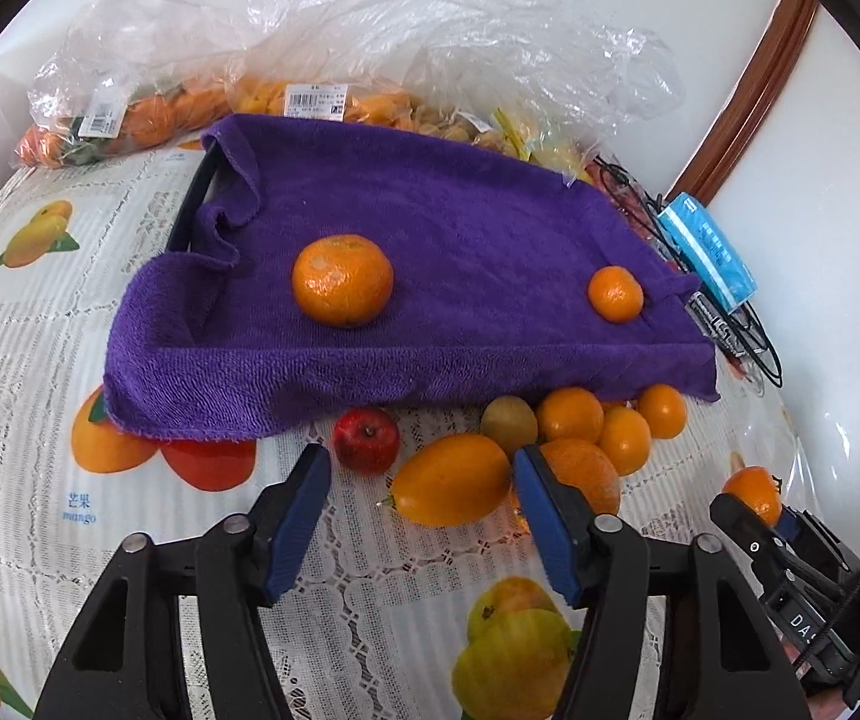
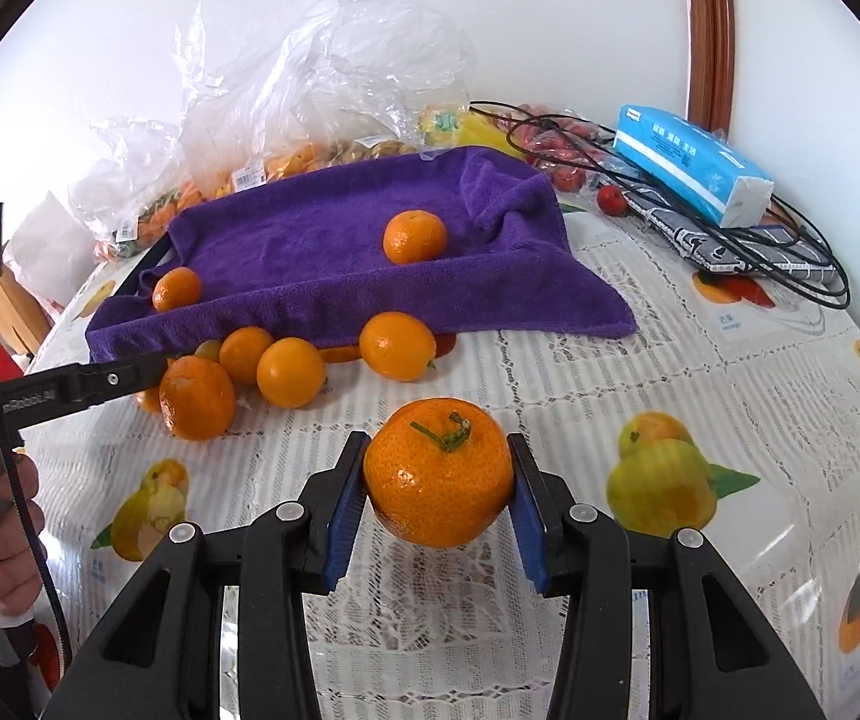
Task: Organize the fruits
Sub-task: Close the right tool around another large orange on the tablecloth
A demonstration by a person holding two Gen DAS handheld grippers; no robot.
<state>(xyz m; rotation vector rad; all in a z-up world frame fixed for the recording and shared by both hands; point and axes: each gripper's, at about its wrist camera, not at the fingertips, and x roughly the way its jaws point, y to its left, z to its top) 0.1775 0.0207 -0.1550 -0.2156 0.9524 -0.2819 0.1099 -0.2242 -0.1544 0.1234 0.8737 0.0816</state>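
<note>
The right claw (image 2: 439,483) holds a mandarin (image 2: 439,471) with a green stem. Its two blue pads press on the sides of the fruit, and the fruit hangs a little above the table (image 2: 640,360).

The left claw (image 1: 420,480) is partly open and holds nothing. Its pads sit on either side of a long orange fruit (image 1: 451,487) that lies on the table. The pads do not squeeze it. A red apple (image 1: 366,440) is just to the left of that fruit. A green-brown fruit (image 1: 509,422) and a bunch of small oranges (image 1: 610,426) lie just behind it, close together.

Behind them is a tray with a purple towel (image 1: 430,228) over it. Two oranges are on the towel, a big one (image 1: 342,279) near the middle and a small one (image 1: 614,294) near the right edge.

At the back are clear bags (image 1: 309,60) with more fruit. A blue tissue pack (image 1: 709,258) and black wires (image 2: 760,264) are at the right side.
</note>
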